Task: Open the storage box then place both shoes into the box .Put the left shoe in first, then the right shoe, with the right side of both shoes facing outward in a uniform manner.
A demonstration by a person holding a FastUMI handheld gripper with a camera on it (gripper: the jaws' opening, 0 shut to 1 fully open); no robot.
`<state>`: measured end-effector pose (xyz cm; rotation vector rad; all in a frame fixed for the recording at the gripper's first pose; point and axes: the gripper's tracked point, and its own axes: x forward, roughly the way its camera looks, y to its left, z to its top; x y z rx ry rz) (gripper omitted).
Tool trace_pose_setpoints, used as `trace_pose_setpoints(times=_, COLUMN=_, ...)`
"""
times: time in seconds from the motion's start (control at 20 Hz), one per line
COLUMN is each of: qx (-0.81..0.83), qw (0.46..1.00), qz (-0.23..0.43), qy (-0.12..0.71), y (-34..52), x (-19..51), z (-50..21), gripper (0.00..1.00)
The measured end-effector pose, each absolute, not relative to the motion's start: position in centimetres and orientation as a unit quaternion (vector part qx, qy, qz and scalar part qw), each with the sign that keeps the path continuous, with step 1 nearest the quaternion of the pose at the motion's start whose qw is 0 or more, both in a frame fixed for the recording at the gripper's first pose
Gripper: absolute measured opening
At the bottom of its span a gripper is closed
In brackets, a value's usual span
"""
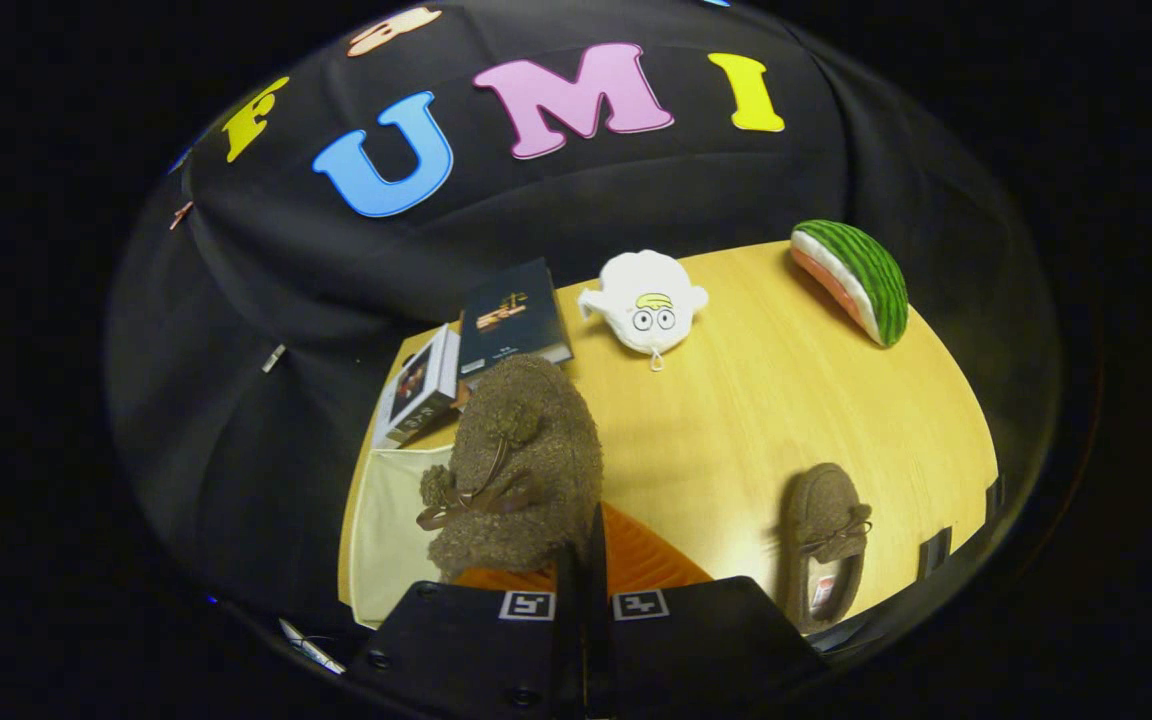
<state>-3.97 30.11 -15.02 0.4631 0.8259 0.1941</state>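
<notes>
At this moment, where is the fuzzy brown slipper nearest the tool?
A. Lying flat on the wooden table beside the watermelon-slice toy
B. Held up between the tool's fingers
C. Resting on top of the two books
B: the fuzzy brown slipper is raised, its heel edge pinched in the closed tool.

The gripper [584,585] is pinching one shoe [521,465], fingers nearly together on it, the shoe rising ahead at twelve o'clock over the box [386,520] at ten. The other shoe [824,545] is lying on the table [766,400] at three. Two books [476,360] are sitting beyond the held shoe, a plush toy [646,312] at one, a watermelon slice [851,280] at two, farthest.
</notes>
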Motion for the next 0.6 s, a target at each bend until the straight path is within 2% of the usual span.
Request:
trace_pose_setpoints(times=0.25, qx=0.230, qw=0.869, qz=0.116, qy=0.422, y=36.4, x=-3.8, z=-13.5, gripper=0.06)
trace_pose_setpoints(times=0.6, qx=0.194, qw=0.841, qz=0.129, qy=0.489, y=44.0, x=-5.4, z=-18.0, gripper=0.06)
